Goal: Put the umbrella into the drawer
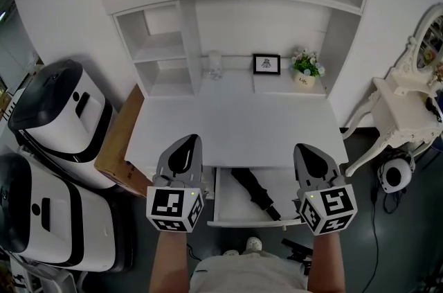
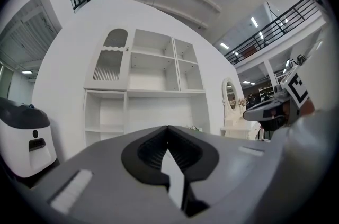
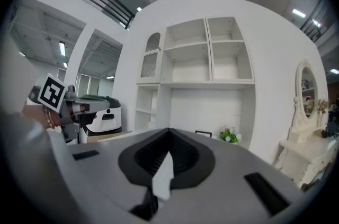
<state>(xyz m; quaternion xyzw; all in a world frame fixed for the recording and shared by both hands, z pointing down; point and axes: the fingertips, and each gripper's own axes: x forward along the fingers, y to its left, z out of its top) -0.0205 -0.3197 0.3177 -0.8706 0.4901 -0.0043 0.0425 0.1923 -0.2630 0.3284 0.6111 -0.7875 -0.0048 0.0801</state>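
A black folded umbrella (image 1: 255,193) lies slantwise in the open drawer (image 1: 225,205) under the white desk (image 1: 235,125). My left gripper (image 1: 187,142) hovers above the drawer's left side, shut and empty. My right gripper (image 1: 305,149) is held over the drawer's right end, also shut with nothing in it. In the left gripper view the left gripper (image 2: 168,128) points level at the white shelf unit (image 2: 143,90), pads together. The right gripper (image 3: 169,131) faces the same shelf unit (image 3: 201,74), its pads meeting at the tip. Neither gripper touches the umbrella.
Two white-and-black machines (image 1: 62,111) (image 1: 48,215) and a brown box (image 1: 121,139) stand left of the desk. A picture frame (image 1: 266,64) and a potted plant (image 1: 306,68) sit at the desk's back. A white vanity (image 1: 408,104) and headphones (image 1: 396,176) are at the right.
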